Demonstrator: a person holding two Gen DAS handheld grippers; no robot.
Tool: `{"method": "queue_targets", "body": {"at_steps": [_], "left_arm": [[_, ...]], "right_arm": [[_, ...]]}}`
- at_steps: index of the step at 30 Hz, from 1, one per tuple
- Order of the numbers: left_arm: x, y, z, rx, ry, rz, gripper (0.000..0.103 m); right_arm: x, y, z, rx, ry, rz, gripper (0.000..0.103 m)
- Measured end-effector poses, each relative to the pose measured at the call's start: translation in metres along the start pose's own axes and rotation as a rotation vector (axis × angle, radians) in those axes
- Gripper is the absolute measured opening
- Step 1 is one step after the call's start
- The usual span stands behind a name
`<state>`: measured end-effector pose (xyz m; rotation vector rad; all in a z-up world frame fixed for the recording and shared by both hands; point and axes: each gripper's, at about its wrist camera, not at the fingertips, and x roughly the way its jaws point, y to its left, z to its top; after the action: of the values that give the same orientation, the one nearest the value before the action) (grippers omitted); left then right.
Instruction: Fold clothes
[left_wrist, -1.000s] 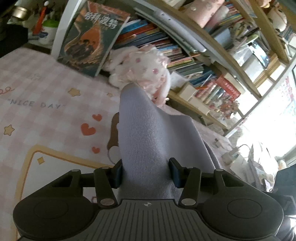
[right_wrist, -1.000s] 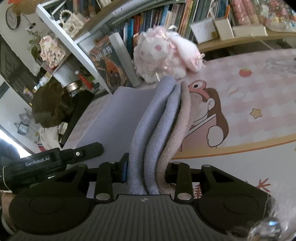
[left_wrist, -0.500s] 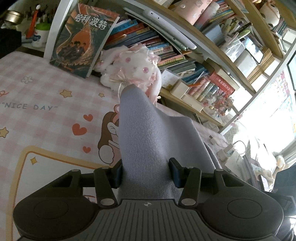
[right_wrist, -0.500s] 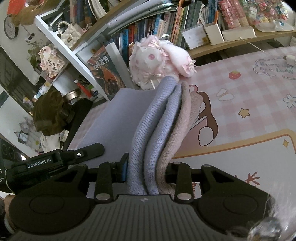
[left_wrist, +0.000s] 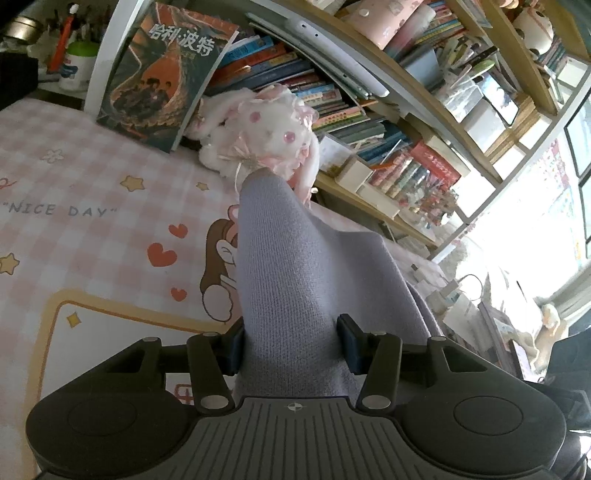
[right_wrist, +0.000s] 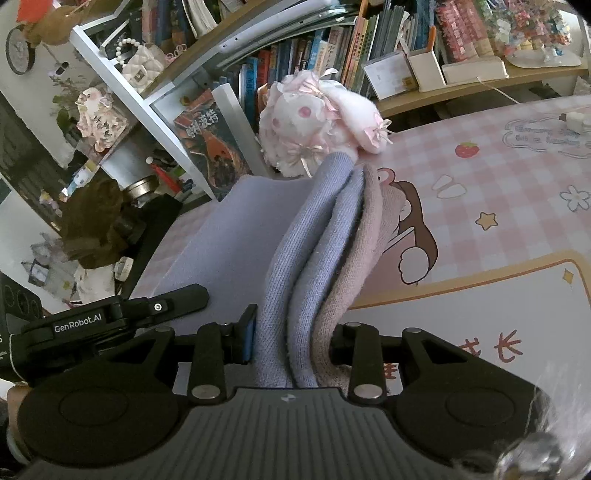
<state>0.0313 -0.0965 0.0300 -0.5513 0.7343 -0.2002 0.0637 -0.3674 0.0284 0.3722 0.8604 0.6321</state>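
A lavender knit garment (left_wrist: 295, 280) is bunched thickly between the jaws of my left gripper (left_wrist: 291, 343), which is shut on it; the cloth rises ahead and drapes off to the right. My right gripper (right_wrist: 291, 341) is shut on several folded layers of the same lavender garment (right_wrist: 317, 240), with a pinkish layer on the right side. A flat stretch of the cloth (right_wrist: 229, 236) spans to the left, toward the other gripper's black body (right_wrist: 110, 319). Both hold the garment above a pink checked table mat (left_wrist: 74, 192).
A pink and white plush rabbit (left_wrist: 266, 125) sits at the back of the table by a leaning dark book (left_wrist: 166, 74). Packed bookshelves (left_wrist: 369, 92) run behind. The checked mat (right_wrist: 498, 206) with cartoon prints lies under both grippers. Cables and clutter lie at the table's right end (left_wrist: 454, 291).
Both views have drifted slightly, the plush and books shifting a little in frame. The grips on the garment are unchanged.
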Motion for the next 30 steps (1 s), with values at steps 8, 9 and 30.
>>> {"method": "queue_targets", "body": {"at_steps": [8, 9, 30], "left_arm": [[-0.013, 0.032, 0.011, 0.012, 0.045, -0.058, 0.049], [-0.014, 0.036, 0.013, 0.016, 0.048, -0.064, 0.049], [-0.01, 0.131, 0.079, -0.023, -0.036, -0.077, 0.049]], "right_arm": [[0.007, 0.036, -0.014, 0.026, -0.021, -0.059, 0.031], [0.007, 0.04, -0.015, 0.029, -0.026, -0.065, 0.031], [0.098, 0.106, 0.023, -0.058, -0.038, -0.058, 0.031]]}}
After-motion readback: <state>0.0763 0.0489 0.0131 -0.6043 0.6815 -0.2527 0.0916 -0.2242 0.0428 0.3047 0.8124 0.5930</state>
